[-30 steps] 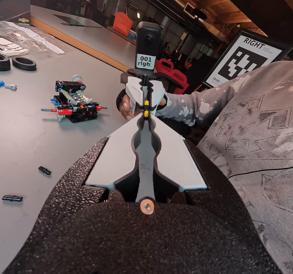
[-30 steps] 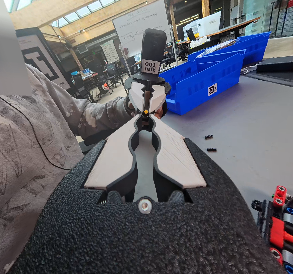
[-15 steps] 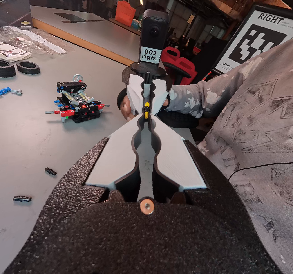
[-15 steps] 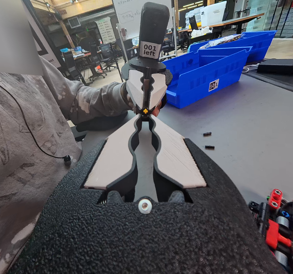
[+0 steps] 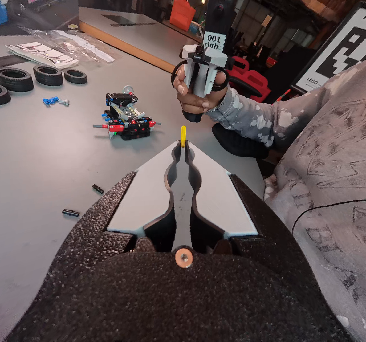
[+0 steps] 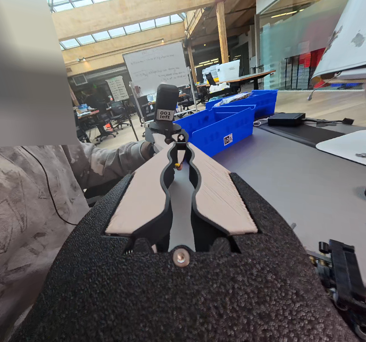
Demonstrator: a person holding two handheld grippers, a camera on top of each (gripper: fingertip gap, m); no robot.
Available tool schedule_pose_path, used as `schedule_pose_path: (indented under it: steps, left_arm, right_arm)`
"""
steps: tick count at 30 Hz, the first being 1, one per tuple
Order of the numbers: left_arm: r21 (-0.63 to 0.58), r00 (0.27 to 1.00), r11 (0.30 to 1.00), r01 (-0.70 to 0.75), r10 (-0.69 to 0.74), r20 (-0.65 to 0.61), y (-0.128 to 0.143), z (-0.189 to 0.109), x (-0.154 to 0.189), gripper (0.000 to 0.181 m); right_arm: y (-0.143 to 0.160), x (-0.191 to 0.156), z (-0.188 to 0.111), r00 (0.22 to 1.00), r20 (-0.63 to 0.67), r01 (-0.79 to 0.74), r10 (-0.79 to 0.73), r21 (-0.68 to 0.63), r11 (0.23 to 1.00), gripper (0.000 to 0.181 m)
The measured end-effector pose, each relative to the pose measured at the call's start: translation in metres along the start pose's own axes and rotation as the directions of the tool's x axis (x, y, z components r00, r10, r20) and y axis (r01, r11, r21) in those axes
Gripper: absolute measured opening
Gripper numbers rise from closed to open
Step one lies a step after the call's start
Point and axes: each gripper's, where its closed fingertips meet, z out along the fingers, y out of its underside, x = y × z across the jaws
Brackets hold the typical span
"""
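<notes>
The left gripper (image 5: 183, 144) has its two fingers pressed together on a short yellow axle (image 5: 183, 135), which stands upright out of the tips above the grey counter (image 5: 49, 154). Beyond it and higher, the right gripper (image 5: 200, 59) is held in a hand (image 5: 195, 96) with a paint-flecked grey sleeve, well apart from the yellow piece; in its own view the right gripper (image 6: 180, 144) is closed on a small black connector (image 6: 180, 139) whose cross-shaped hole faces the camera, and the left tool shows just behind it. On the counter to the left of the left gripper's tips sits a partly built brick chassis (image 5: 126, 116) in black, red and grey, with thin axles sticking out of both sides. Nearer the camera lie two loose black pins (image 5: 98, 188) (image 5: 70, 212), apart from each other. Farther left is a small blue and grey link piece (image 5: 55, 100), and behind it a row of black tyres (image 5: 48, 75) beside clear plastic bags and paper sheets (image 5: 45, 55). In the right wrist view, blue storage bins (image 6: 227, 126) stand on the counter behind the gripper, with a black box and cables (image 6: 285, 118) to their right. A corner of the chassis shows blurred at the lower right edge.
</notes>
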Motion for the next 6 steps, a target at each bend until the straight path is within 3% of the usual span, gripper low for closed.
schedule_pose_path:
  steps: [6]
  left_arm:
    - [-0.216,0.96,0.973,-0.08,0.133,0.246,0.037,-0.001,-0.042,0.004]
  right_arm:
    - [0.02,0.013,0.004,0.998,-0.025,-0.062,0.061,-0.052,0.997,0.007]
